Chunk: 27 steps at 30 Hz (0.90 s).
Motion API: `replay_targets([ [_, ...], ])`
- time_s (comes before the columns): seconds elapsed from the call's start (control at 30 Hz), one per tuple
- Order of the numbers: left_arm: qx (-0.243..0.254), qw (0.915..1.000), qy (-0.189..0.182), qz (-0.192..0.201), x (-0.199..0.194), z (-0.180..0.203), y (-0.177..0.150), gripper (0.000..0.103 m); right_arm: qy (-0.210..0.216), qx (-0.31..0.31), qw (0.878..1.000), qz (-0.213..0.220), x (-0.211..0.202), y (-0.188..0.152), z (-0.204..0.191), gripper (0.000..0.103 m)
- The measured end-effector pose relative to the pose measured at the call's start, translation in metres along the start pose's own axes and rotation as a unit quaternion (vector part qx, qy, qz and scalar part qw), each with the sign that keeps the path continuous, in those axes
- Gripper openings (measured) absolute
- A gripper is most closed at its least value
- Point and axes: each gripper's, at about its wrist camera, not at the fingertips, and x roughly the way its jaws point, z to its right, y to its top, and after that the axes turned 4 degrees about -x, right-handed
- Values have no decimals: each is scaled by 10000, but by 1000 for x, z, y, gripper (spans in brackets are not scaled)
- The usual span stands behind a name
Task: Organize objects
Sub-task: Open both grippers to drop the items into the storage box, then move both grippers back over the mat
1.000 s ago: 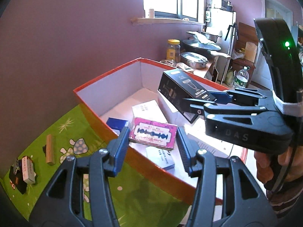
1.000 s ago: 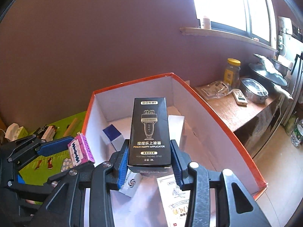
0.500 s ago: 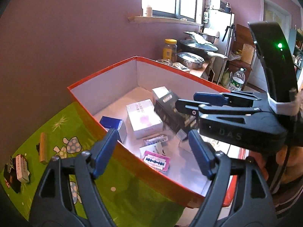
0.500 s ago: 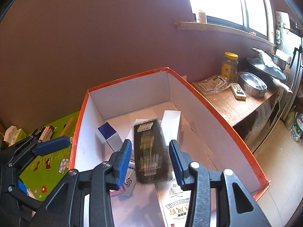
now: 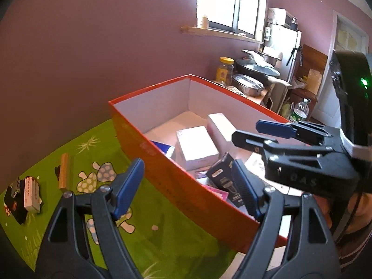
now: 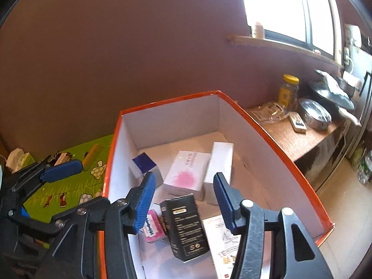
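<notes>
An orange box with white inside walls (image 6: 274, 137) (image 5: 176, 179) stands on a green mat. In it lie a black applicator box (image 6: 186, 227) (image 5: 226, 182), a pink razor-blade packet (image 6: 152, 226), a white box with a pink blot (image 6: 188, 174), a tall white box (image 6: 219, 162) and a blue-topped box (image 6: 145, 164). My right gripper (image 6: 184, 202) is open and empty above the black box. My left gripper (image 5: 189, 186) is open and empty over the box's near wall. The right gripper also shows in the left wrist view (image 5: 274, 127).
On the green mat (image 5: 69, 153) left of the box lie a wooden block (image 5: 64, 171) and small packets (image 5: 29, 193). A printed leaflet (image 6: 223, 239) lies in the box. A wooden counter (image 6: 297, 139) with a jar, a remote and pots stands at the right.
My right gripper opened and the black box dropped into the orange box. My left gripper opened, let the pink packet fall inside, and drew back to the left.
</notes>
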Motion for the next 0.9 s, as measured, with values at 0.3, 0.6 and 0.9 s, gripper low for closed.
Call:
replay_targets([
  [0.3, -426, 9988, 177, 141, -20, -47, -10, 80, 257, -228, 9994, 100, -4, 6, -35, 66],
  [0.6, -1087, 9922, 592, 172, -42, -123, -33, 81, 493, -651, 9964, 221, -11, 15, -79, 73],
  [0.9, -1665, 9813, 961, 120, -60, -193, -62, 81, 791, -1106, 9907, 107, -3, 17, -135, 74],
])
